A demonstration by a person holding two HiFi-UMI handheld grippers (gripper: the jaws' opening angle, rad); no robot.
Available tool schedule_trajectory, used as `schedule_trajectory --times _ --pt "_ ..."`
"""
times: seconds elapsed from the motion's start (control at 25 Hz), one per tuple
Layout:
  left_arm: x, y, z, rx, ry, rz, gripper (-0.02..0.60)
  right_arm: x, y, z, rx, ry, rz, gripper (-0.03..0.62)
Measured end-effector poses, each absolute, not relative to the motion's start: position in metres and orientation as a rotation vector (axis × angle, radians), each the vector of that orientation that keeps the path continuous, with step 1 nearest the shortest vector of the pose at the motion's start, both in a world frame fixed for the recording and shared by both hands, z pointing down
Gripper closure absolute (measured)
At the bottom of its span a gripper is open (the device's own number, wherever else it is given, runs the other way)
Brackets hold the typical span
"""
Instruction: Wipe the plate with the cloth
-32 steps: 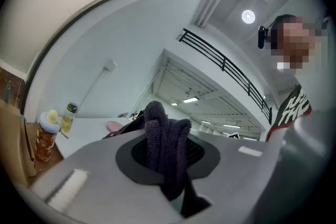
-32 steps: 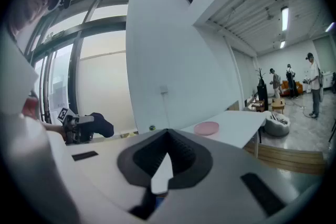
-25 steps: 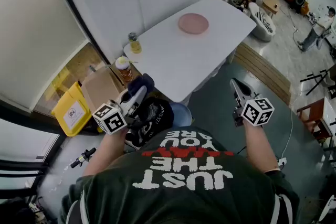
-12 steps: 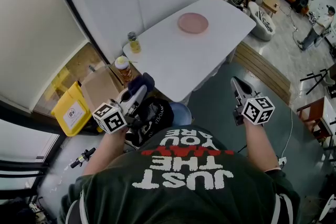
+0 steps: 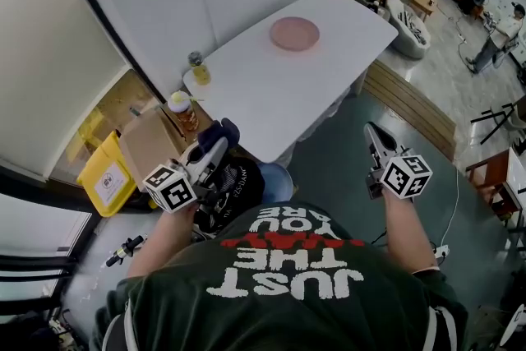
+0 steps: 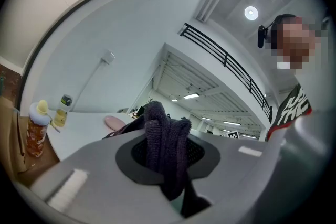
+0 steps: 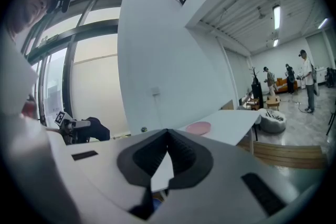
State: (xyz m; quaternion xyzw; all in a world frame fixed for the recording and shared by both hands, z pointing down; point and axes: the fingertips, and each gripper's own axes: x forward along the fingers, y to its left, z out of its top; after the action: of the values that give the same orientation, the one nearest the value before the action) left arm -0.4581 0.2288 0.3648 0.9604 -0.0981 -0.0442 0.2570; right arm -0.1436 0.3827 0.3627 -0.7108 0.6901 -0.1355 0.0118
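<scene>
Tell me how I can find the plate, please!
Look at the big white table by the wall. Toward its far end lies the plate, alone on the bare top. It is round, flat and pink, unlike the small yellow bottle that stands upright at the table's near left corner.

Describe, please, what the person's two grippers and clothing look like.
Both the left gripper and right gripper are light grey, with tapering bodies and black ribbed pads. Each carries a white cube printed with black square markers. The person wears a dark green T-shirt with white lettering and a red band.
</scene>
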Motion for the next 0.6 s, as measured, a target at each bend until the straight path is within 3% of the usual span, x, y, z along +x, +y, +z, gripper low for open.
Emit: schedule_trajectory --times 0.6 --pt "-0.190 0.149 0.382 2.485 -0.593 -0.212 0.522 0.129 0.295 0.395 -1.945 2.483 -0.498 0.589"
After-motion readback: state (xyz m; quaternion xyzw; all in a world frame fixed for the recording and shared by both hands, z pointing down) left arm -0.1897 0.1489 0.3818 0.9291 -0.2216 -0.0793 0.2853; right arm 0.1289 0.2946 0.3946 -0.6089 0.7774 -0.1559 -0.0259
